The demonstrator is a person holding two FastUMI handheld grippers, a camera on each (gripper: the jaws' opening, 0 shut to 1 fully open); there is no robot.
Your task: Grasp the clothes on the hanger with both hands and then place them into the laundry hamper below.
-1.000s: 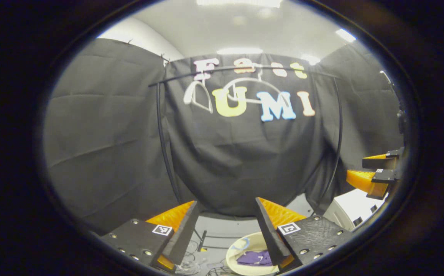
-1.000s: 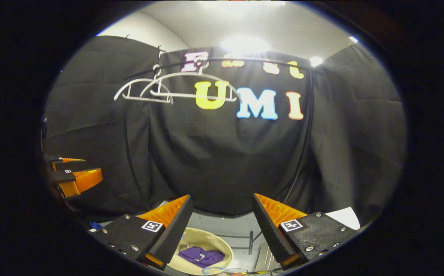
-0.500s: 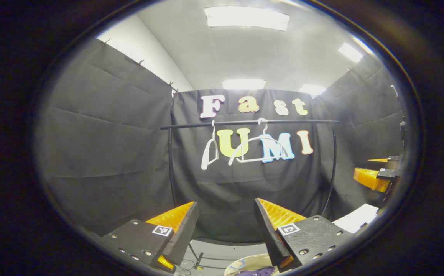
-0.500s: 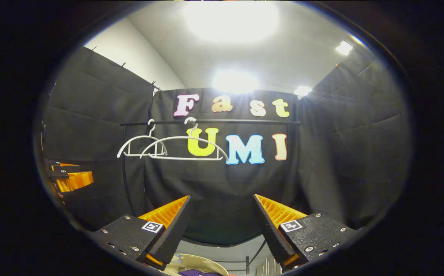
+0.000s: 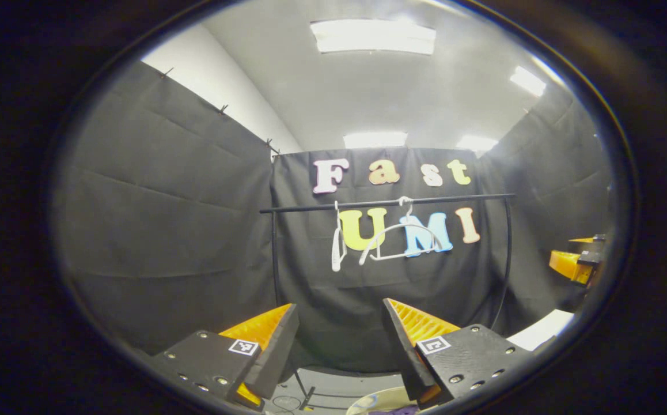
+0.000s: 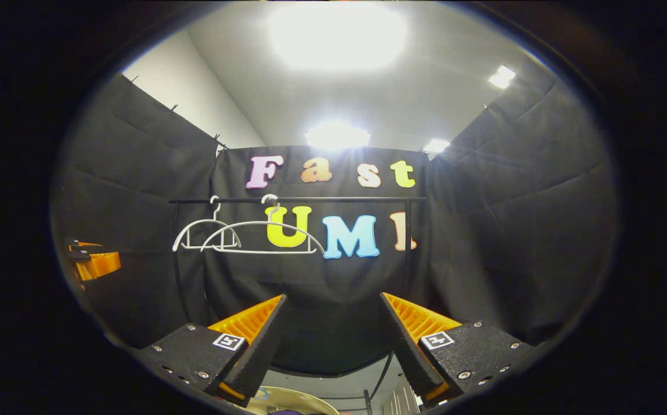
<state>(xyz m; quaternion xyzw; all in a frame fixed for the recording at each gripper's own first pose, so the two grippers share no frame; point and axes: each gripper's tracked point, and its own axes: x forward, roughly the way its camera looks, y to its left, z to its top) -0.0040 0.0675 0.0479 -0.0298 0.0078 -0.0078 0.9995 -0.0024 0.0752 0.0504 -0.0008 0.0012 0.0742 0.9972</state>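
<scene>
Two bare white hangers [image 5: 400,242] [image 6: 261,237] hang from the black rail [image 5: 385,203] [image 6: 299,200] against the back wall. The cream hamper's rim [image 5: 388,400] [image 6: 293,399] peeks in at the bottom of both views, with a sliver of purple cloth [image 5: 394,410] inside it. My left gripper [image 5: 340,340] stands open, empty, well back from the rail. My right gripper [image 6: 330,334] is open and empty too. Each gripper also appears at the other view's edge, the right gripper [image 5: 576,262] and the left gripper [image 6: 91,262].
The rack's black uprights [image 5: 275,253] [image 5: 506,259] run down to the floor on both sides of the rail. A white surface [image 5: 541,329] lies low at the right in the left gripper view. Cables [image 5: 287,402] trail on the floor by the hamper.
Both grippers have tilted upward and drawn back from the rack. The hamper with the purple cloth has slid down to the bottom edge, and the rail and hangers now look smaller and lower.
</scene>
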